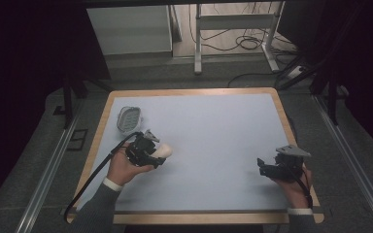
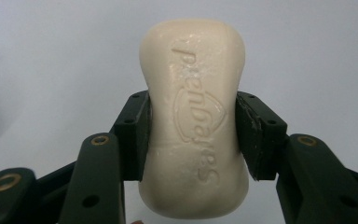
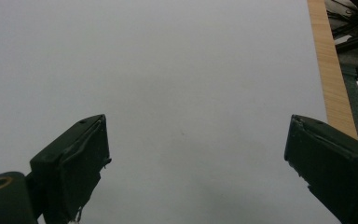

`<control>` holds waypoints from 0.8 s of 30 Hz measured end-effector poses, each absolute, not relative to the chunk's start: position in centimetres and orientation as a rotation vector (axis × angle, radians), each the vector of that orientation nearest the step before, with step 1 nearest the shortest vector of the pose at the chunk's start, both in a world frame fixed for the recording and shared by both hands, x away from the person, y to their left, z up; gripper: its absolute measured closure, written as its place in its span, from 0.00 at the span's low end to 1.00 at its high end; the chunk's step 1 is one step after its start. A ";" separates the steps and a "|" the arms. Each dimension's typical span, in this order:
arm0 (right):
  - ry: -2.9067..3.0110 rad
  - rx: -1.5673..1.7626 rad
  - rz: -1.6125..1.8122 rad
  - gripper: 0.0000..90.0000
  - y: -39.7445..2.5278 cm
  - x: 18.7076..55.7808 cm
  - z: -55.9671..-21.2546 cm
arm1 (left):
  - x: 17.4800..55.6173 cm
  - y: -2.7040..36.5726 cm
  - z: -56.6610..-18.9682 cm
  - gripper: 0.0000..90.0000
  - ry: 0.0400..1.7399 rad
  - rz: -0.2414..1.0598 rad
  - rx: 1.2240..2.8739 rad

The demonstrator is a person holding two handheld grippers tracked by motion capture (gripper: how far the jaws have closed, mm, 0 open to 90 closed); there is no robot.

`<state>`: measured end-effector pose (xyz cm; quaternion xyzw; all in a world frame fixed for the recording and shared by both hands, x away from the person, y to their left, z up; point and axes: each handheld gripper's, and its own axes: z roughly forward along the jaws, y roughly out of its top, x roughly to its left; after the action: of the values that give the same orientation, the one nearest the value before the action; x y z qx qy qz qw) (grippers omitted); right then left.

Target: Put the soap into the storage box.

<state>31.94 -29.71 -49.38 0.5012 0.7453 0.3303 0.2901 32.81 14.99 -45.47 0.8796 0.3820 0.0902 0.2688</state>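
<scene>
A cream bar of soap (image 2: 193, 116) with embossed lettering sits clamped between the black jaws of my left gripper (image 2: 192, 135), pads pressing its two long sides. From above, the soap (image 1: 164, 151) sticks out of the left gripper (image 1: 156, 156) just over the pale blue mat, left of centre. A clear plastic soap dish (image 1: 128, 119) lies on the mat behind that gripper, empty as far as I can tell. My right gripper (image 1: 262, 167) rests near the front right of the mat, and in its own view the right gripper (image 3: 196, 154) stands wide open over bare mat.
The pale blue mat (image 1: 209, 136) covers a wooden-edged table (image 1: 287, 124). Its wooden rim (image 3: 328, 70) runs along the right in the right gripper view. Beyond the table are a desk frame (image 1: 233, 29) and floor cables (image 1: 250, 43).
</scene>
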 end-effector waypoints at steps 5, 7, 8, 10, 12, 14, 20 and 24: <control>1.988 1.338 0.877 0.07 -29.7 32.0 -49.4 | 33.0 15.3 -45.2 0.55 1.036 0.253 2.364; 1.989 1.337 0.875 0.07 -29.8 32.0 -49.4 | 33.0 15.3 -45.2 0.55 1.039 0.254 2.365; 1.989 1.337 0.875 0.07 -29.8 32.0 -49.4 | 33.0 15.3 -45.2 0.55 1.039 0.254 2.365; 1.989 1.337 0.875 0.07 -29.7 31.9 -49.4 | 33.0 15.4 -45.1 0.55 1.038 0.255 2.361; 1.990 1.337 0.874 0.07 -29.7 32.0 -49.4 | 33.1 15.6 -44.9 0.55 1.042 0.258 2.358; 1.990 1.337 0.874 0.07 -29.7 32.0 -49.4 | 33.1 15.6 -44.9 0.55 1.046 0.260 2.355; 1.989 1.338 0.873 0.07 -29.8 32.0 -49.4 | 33.6 16.0 -44.6 0.55 1.059 0.269 2.350; 1.989 1.337 0.873 0.07 -29.8 32.0 -49.4 | 33.9 16.3 -44.3 0.55 1.065 0.263 2.342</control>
<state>31.98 -29.83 -49.45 0.5016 0.7459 0.3274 0.2913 33.88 16.30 -44.33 0.8709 0.3960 0.0979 0.2742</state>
